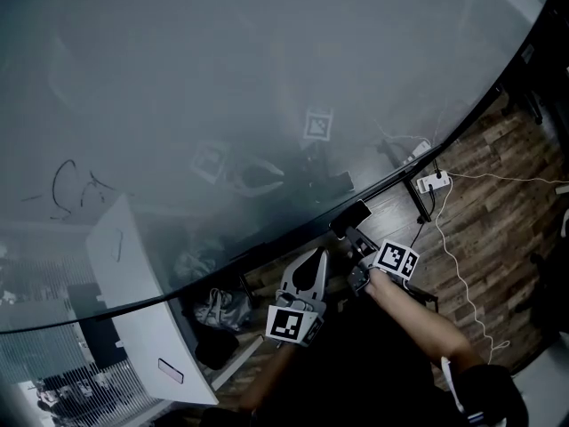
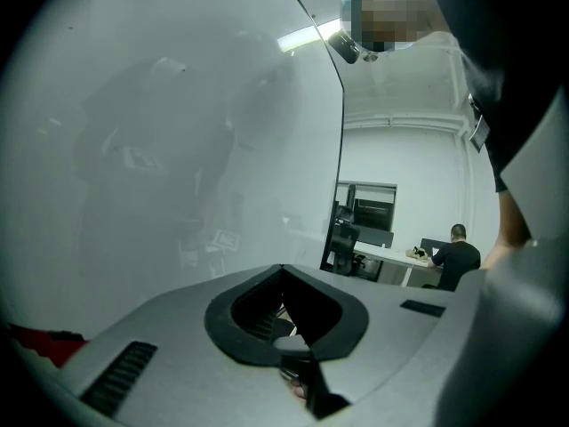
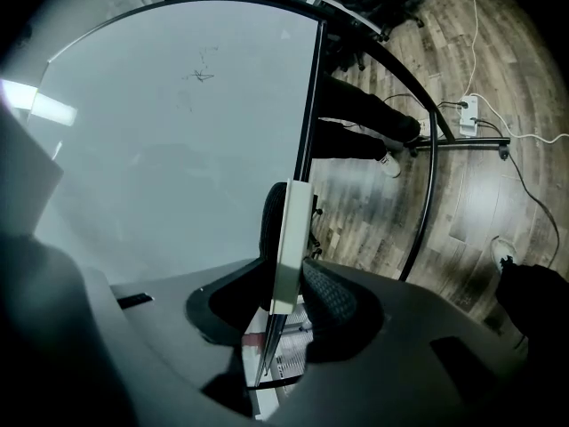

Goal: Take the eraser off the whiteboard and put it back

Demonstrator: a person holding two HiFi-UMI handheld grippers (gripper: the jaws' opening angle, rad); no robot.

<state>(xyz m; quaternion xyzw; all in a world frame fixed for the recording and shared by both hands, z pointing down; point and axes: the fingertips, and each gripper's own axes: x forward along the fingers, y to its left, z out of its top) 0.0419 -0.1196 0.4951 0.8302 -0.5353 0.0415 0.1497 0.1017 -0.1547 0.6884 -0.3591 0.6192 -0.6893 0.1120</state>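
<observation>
dark wood-plank floor (image 1: 498, 176) with a white power strip (image 1: 433, 182) on it; white wall (image 2: 400, 154) behind a desk (image 2: 388, 255) and office chair (image 2: 342, 238); ceiling light strip (image 2: 298, 36) glowing

Grey left tool (image 1: 315, 258); grey right tool (image 1: 356, 237); black-and-white marker cubes (image 1: 293, 323).

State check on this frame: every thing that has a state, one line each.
eraser: clamped edge-on between the jaws, beside the board's edge; contact with the board unclear
right gripper: shut on the eraser
left gripper: jaws together, nothing between them
whiteboard: mostly clean
pen marks: unerased, near one end of the board
power strip: on the floor, cable attached
</observation>
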